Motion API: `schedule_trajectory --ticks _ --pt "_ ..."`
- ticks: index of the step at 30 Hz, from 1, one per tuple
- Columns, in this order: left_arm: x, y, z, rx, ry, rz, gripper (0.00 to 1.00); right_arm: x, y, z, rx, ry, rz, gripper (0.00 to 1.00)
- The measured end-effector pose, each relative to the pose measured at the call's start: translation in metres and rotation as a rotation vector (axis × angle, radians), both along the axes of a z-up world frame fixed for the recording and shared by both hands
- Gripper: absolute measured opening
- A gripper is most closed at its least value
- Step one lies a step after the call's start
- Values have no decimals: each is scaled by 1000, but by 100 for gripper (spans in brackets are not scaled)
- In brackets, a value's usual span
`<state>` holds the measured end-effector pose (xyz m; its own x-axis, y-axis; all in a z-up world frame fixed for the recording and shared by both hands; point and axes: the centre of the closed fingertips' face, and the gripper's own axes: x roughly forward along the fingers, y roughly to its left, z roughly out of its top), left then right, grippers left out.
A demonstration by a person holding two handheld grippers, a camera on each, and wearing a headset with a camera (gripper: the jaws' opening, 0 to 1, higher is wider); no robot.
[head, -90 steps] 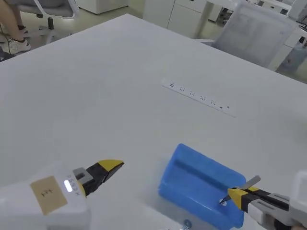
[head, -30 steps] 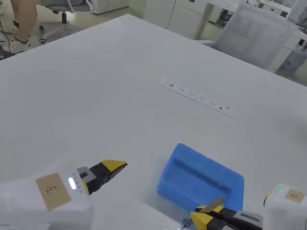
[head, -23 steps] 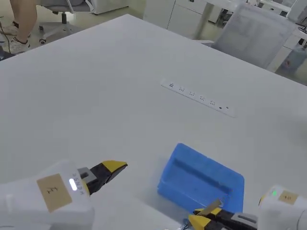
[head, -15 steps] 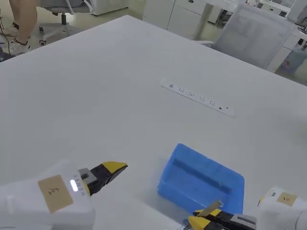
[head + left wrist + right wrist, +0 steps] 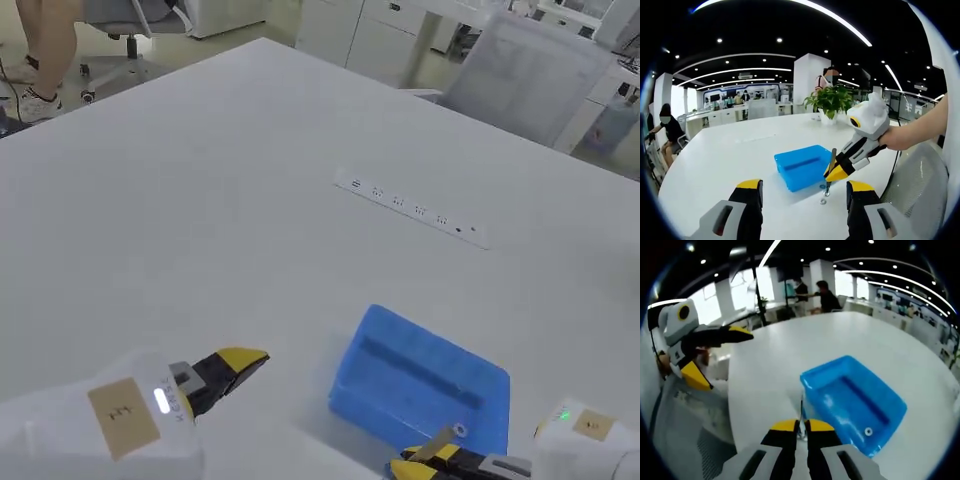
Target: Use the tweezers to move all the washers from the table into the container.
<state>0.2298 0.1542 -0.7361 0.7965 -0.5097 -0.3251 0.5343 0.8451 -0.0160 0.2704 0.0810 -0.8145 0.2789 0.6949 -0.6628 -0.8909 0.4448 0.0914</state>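
The blue container [image 5: 420, 380] stands on the white table [image 5: 200, 180], close to me. One small washer [image 5: 868, 431] lies inside it near a corner. My right gripper [image 5: 425, 457] is just in front of the container, shut on the tweezers [image 5: 830, 167], which point down at the table. Another washer [image 5: 823, 202] lies on the table by the tweezers' tips. My left gripper [image 5: 240, 360] hovers to the left of the container, and in its own view its jaws are open with nothing between them.
A white power strip [image 5: 412, 208] lies across the table beyond the container. Office chairs [image 5: 530, 70] stand past the far edge, with a person's legs [image 5: 40, 50] at the far left. A potted plant [image 5: 830, 100] sits on the far end of the table.
My right gripper has carried the tweezers from above the container's right end down to the table in front of it. The left gripper has barely moved.
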Motion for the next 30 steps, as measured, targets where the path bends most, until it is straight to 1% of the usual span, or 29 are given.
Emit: schedule_trajectory --ticks 11,17,22,26,30 --pt "-1 -2 0 4 0 -9 68 -2 -3 19 52 5 -22 3" --pt "0 -1 0 2 -2 -6 67 -2 -4 33 75 -6 -24 3" --pt "0 -1 1 3 -3 -5 67 3 -5 47 108 -17 -39 3" --pt "0 -1 1 3 -5 -6 67 11 -8 58 133 -31 -61 3" --pt "0 -1 1 4 -5 -6 67 18 -11 66 170 -27 -89 3"
